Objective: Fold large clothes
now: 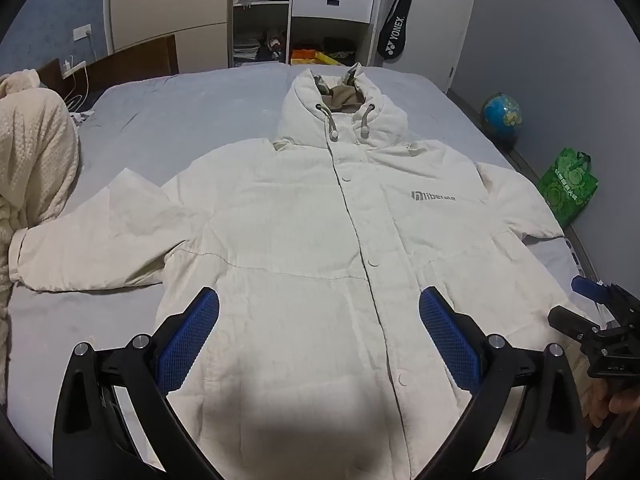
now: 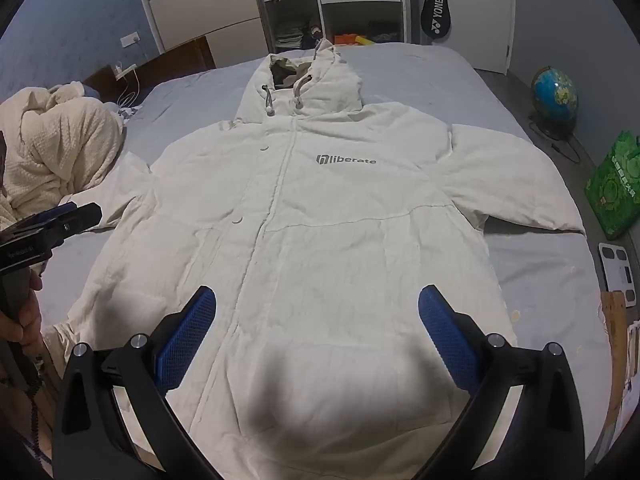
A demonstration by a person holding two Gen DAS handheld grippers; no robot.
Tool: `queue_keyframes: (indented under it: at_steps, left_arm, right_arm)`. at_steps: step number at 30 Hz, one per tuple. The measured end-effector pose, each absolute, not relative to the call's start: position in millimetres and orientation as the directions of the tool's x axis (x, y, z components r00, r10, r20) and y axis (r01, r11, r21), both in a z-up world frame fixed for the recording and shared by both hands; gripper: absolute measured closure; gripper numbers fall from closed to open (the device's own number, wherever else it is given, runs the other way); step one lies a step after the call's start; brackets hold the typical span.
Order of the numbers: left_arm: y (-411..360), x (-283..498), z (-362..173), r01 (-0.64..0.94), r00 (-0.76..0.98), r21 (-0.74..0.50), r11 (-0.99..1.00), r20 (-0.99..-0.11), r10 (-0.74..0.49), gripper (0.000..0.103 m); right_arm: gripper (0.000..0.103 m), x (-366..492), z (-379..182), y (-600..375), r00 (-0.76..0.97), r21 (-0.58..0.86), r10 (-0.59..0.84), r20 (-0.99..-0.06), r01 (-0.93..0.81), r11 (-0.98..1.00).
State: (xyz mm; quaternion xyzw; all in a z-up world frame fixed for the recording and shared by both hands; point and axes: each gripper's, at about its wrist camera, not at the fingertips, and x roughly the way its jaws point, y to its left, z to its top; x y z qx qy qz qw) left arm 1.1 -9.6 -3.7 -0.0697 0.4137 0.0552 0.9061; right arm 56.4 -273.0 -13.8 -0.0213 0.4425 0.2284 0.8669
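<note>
The left gripper hangs with its blue pads spread wide and nothing between them, above the lower front of a white hooded jacket. The right gripper is likewise wide apart and empty, over the same lower front but more toward the chest-logo side. In the left wrist view the right gripper shows at the right edge, near the jacket's hem corner; in the right wrist view the left gripper shows at the left edge, near the other sleeve.

The jacket lies face up and spread flat on a grey bed, snapped closed down the middle, hem toward the grippers at the near edge, hood pointing toward the far edge. Both sleeves stretch outward toward the bed's side edges. A grey "liberate" logo sits on the chest.

A cream textured blanket is heaped at the bed's left edge, touching the cuff of the sleeve on that side. Beyond the right edge, on the floor, stand a globe and a green bag.
</note>
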Motion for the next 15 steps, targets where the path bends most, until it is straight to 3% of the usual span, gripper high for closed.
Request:
queue_keyframes:
  at_steps: [15]
  left_arm:
    - [-13.1, 2.5, -3.0, -0.151, 0.654, -0.065, 0.986, -0.755, 0.05, 0.007]
  right_arm:
    - [0.006, 52.0, -15.4, -267.5, 0.5, 0.165, 0.368, -0.784, -0.403, 0.9]
